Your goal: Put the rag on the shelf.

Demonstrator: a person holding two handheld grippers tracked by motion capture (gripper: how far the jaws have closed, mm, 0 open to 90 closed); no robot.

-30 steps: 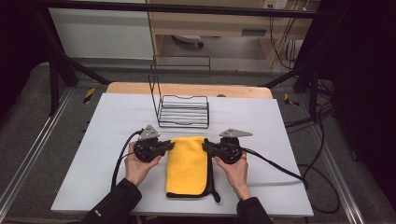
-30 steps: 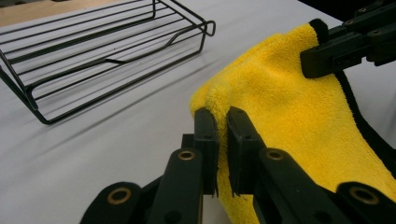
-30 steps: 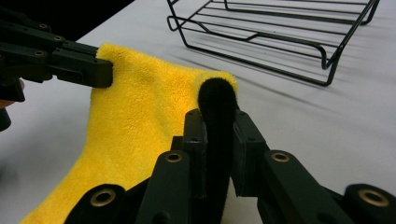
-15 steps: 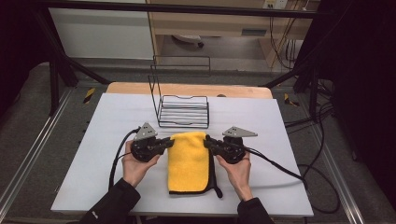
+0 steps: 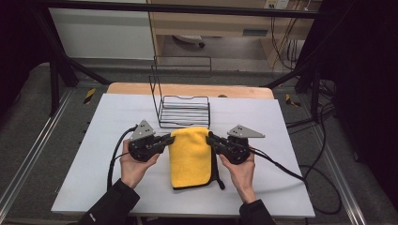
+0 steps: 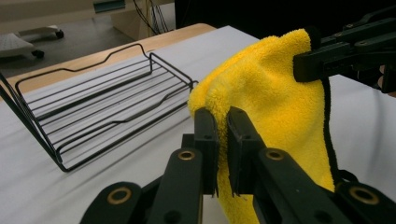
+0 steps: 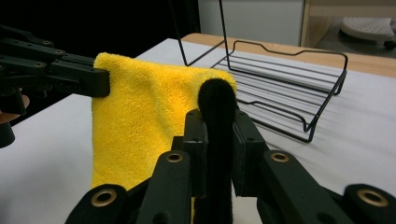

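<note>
Cloth: a yellow microfibre cloth point(image 5: 190, 157) with a black edge, folded, its far edge lifted off the white table point(image 5: 291, 187) and its near end resting there, just in front of the wire rack point(image 5: 183, 110).
Handling: judged soft, light and limp; it will sag between the two holds and drape wherever it is unsupported. Nothing fragile; the plush pile should not slip from pinched pads.
Where to hold: the two far corners, as now, spread apart to keep the edge taut.
Left gripper point(image 6: 222, 126): clamped on the cloth's left far corner.
Right gripper point(image 7: 218, 128): clamped on the right far corner, at the black trim.
</note>
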